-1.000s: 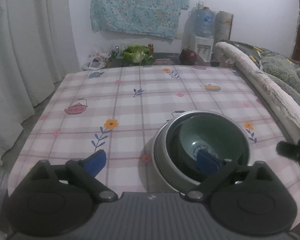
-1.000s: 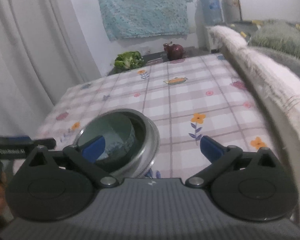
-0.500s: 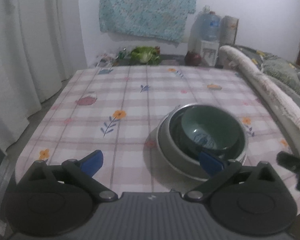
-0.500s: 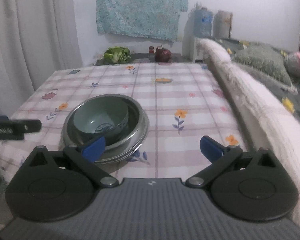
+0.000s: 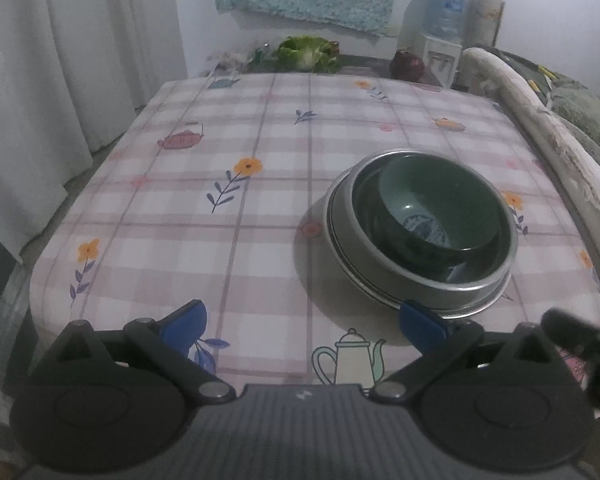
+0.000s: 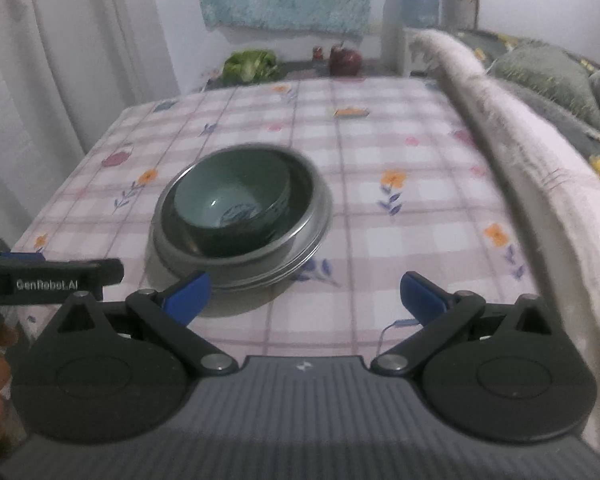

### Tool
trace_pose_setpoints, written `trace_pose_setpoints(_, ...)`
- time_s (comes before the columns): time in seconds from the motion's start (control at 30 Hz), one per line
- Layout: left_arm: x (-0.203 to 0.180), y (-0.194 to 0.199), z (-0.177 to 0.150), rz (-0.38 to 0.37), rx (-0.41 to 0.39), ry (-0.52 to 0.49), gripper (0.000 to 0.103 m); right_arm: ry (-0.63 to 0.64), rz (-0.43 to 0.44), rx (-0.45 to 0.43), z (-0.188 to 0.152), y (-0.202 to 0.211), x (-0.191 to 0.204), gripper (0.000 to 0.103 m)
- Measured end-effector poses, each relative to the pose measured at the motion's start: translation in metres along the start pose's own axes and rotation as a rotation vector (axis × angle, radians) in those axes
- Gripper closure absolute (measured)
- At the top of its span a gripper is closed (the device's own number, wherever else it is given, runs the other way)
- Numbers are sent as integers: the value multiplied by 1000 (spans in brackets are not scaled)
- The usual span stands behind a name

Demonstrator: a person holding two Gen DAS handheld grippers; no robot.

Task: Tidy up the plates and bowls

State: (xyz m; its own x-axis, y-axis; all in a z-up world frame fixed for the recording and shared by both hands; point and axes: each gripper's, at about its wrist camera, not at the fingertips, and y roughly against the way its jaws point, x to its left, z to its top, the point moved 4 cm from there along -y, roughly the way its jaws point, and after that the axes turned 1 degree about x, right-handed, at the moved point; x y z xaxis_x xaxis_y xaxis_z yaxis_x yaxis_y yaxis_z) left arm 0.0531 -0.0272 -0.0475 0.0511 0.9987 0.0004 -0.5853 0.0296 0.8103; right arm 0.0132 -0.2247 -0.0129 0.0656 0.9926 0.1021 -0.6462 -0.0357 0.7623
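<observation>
A green ceramic bowl (image 5: 432,216) sits nested inside a metal bowl (image 5: 380,264) that rests on stacked metal plates, on the checked tablecloth (image 5: 220,184). The same stack shows in the right wrist view, green bowl (image 6: 232,204) inside the metal bowl (image 6: 300,216). My left gripper (image 5: 304,320) is open and empty, near the table's front edge, its right finger just short of the stack. My right gripper (image 6: 304,296) is open and empty, in front of the stack and to its right. The left gripper's body (image 6: 48,280) shows at the left of the right wrist view.
A rolled blanket and bedding (image 6: 520,152) line the table's right side. White curtains (image 5: 60,80) hang at the left. A cabbage (image 5: 306,54), a dark red pot (image 5: 408,65) and a water dispenser (image 5: 440,40) stand beyond the far edge.
Both grippers have drawn back from the bowl stack toward the table's front edge and stayed open. The stack has not moved.
</observation>
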Motion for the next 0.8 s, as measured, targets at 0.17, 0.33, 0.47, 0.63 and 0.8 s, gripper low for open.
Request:
trace_pose_setpoints(0.17,0,-2,3,17,8,-15,0,29,-7,35,-3,-11,6,1)
trace_pose_setpoints(0.33,-2,-3,2,19,10,-31,0,0,18,59,-4,-16,4,1)
trace_pose_setpoints(0.47,-4,-4,2,18,13,-38,0,-2,16,64,-5,-17,3,1)
trace_pose_setpoints(0.63,-7,-6,1,24,18,-50,0,-7,12,67,-5,-19,0,1)
trace_pose_setpoints(0.8,-8,-6,0,26,22,-57,0,-9,11,67,-4,-20,-1,1)
